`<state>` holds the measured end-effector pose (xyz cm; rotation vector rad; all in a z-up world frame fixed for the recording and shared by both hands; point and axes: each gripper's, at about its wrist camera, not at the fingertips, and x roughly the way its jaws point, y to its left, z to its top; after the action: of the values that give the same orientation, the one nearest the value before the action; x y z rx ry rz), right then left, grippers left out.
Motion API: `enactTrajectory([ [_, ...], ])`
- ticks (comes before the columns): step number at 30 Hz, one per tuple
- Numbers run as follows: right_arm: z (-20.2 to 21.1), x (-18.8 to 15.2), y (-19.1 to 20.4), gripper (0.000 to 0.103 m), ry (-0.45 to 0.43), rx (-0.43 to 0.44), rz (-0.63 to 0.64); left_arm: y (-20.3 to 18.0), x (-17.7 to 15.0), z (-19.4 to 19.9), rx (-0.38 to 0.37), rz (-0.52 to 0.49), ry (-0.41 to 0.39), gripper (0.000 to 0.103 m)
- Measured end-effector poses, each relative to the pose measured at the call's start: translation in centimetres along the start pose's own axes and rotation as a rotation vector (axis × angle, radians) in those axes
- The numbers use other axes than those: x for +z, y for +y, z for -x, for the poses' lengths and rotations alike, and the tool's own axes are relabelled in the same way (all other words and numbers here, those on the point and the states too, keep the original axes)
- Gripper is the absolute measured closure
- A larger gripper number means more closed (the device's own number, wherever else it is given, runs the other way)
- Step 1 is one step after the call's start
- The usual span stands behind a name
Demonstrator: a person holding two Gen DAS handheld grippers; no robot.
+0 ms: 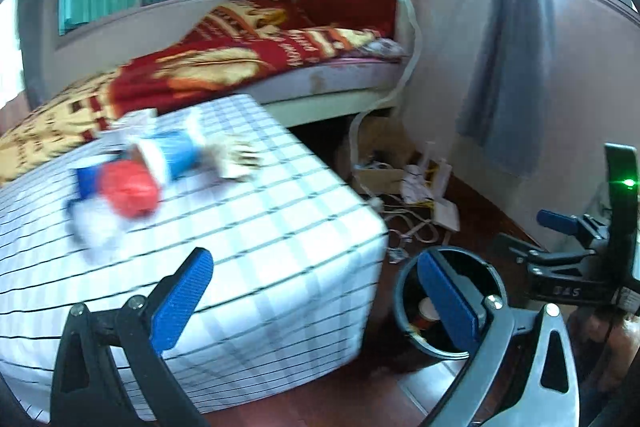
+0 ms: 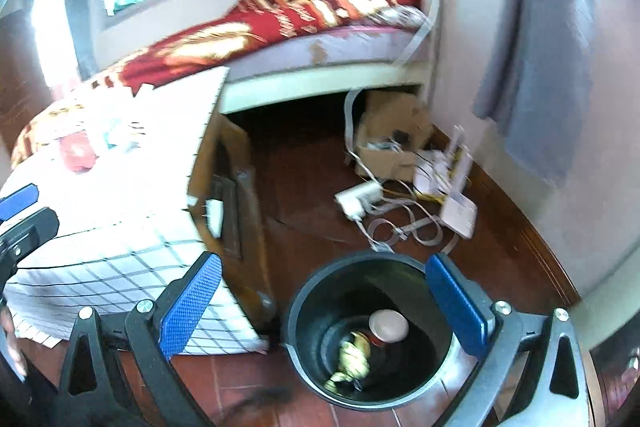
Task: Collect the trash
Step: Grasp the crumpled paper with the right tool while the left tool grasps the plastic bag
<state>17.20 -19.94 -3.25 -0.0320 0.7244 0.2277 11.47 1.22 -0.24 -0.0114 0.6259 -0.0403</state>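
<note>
A small table under a white checked cloth [image 1: 260, 247] carries blurred trash: a red crumpled wrapper [image 1: 128, 191], a blue and white cup [image 1: 176, 155] and torn paper [image 1: 236, 159]. My left gripper [image 1: 312, 257] hangs open above the table's near corner, with nothing between its blue pads. A black bin [image 2: 298, 303] stands on the floor right of the table, holding a paper cup [image 2: 388, 325] and yellow crumpled scraps [image 2: 352, 351]. My right gripper [image 2: 324, 261] is wide open and empty above the bin. In the left wrist view the bin [image 1: 490, 273] shows behind the right finger.
A bed with a red and gold blanket [image 1: 224, 63] stands behind the table. A cardboard box [image 2: 384, 151], a power strip [image 2: 358, 199], cables and a white router [image 2: 460, 211] litter the floor by the wall. A grey curtain [image 2: 548, 67] hangs at the right.
</note>
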Motion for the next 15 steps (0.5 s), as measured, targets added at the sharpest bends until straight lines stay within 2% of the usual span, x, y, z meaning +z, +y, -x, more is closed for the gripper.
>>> enactTrajectory([
  [3,0.5,1.1,3.1,0.0,-0.025,0.063,0.044,3.4,-0.2,1.0,0.059,0.041,-0.003,0.0],
  [6,0.4,1.8,6.4,0.0,-0.031,0.112,0.104,7.3,-1.0,1.3,0.079,0.118,-0.006,0.0],
  [8,-0.1,2.1,9.1,0.0,-0.032,0.152,0.154,10.2,-1.7,0.9,0.108,0.164,0.02,0.002],
  [11,-1.0,3.0,12.9,0.002,-0.035,0.199,0.219,14.0,-2.5,0.3,0.135,0.23,0.033,0.018],
  [13,-1.8,3.7,15.2,0.01,-0.039,0.229,0.249,15.9,-2.6,-0.3,0.149,0.265,0.037,0.019],
  [15,-2.8,4.6,16.8,0.011,-0.04,0.251,0.264,17.4,-2.5,-1.1,0.161,0.289,0.033,0.02],
])
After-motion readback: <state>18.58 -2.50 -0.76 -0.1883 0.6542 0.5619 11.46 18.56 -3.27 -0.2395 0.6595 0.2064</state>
